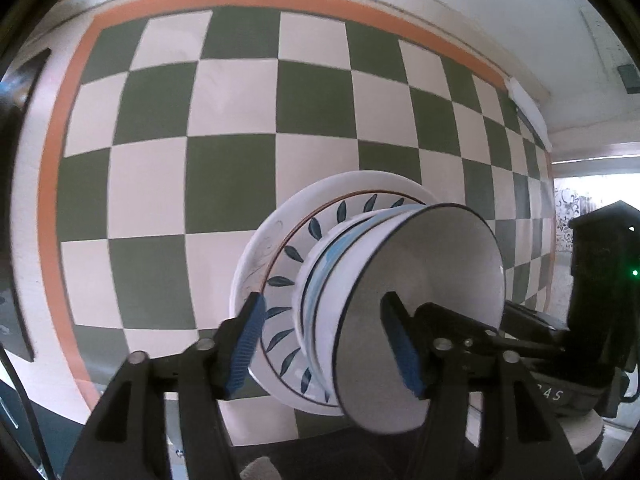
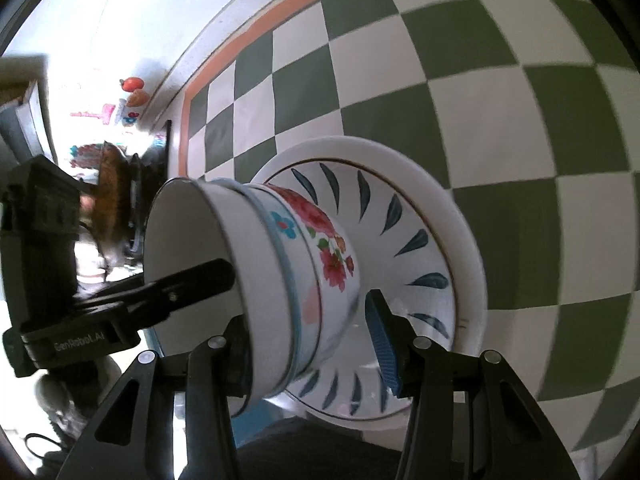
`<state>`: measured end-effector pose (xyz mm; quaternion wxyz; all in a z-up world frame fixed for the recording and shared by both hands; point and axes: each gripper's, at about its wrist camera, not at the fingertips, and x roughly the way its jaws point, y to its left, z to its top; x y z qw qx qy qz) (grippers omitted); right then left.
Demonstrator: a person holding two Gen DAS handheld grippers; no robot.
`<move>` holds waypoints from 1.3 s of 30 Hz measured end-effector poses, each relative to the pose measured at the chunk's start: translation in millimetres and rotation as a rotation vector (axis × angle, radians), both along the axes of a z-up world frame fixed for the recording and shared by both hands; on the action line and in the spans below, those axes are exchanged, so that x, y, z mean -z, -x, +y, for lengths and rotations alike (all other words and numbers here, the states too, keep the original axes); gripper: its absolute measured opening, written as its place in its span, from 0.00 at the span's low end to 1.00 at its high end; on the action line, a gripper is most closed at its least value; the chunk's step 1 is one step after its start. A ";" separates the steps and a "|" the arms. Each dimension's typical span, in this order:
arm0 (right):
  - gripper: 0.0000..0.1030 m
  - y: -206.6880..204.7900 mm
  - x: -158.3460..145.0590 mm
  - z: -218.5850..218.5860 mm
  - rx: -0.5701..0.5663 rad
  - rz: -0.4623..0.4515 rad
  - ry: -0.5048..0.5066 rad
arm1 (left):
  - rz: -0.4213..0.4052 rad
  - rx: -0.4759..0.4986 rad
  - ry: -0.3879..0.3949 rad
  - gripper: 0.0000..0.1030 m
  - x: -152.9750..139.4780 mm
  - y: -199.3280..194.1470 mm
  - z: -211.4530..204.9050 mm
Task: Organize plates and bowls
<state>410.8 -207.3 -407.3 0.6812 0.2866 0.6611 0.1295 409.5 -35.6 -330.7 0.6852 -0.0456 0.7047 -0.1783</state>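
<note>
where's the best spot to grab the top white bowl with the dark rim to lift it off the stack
Grip the white bowl by its dark rim, one finger inside and one outside the wall. The wall is thin and the mouth is open and unobstructed, while its base sits nested in the floral bowl, so the body offers little. Come from the open mouth side, away from the leaf-pattern plate, probably clear of where both sets of jaws already straddle the stack.

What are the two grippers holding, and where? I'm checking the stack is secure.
Both grip the crockery stack across opposite sides: one finger inside the top bowl, one under the plates.
</note>
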 end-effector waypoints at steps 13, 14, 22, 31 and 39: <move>0.90 44.0 -68.4 16.9 -0.008 -0.151 0.341 | -0.289 -0.009 -0.102 0.94 -47.2 35.8 17.5; 0.90 48.8 -73.9 16.4 0.007 -0.168 0.356 | -0.325 -0.012 -0.097 0.94 -53.1 39.2 18.2; 0.94 90.3 -123.6 15.7 0.127 -0.303 0.514 | -0.485 -0.013 -0.128 0.94 -92.8 73.7 16.6; 0.97 144.4 -178.6 25.5 0.157 -0.426 0.579 | -0.598 -0.038 -0.129 0.99 -134.0 137.0 17.9; 0.97 214.3 -230.0 31.4 0.145 -0.533 0.588 | -0.707 -0.115 -0.164 0.99 -181.6 210.3 30.1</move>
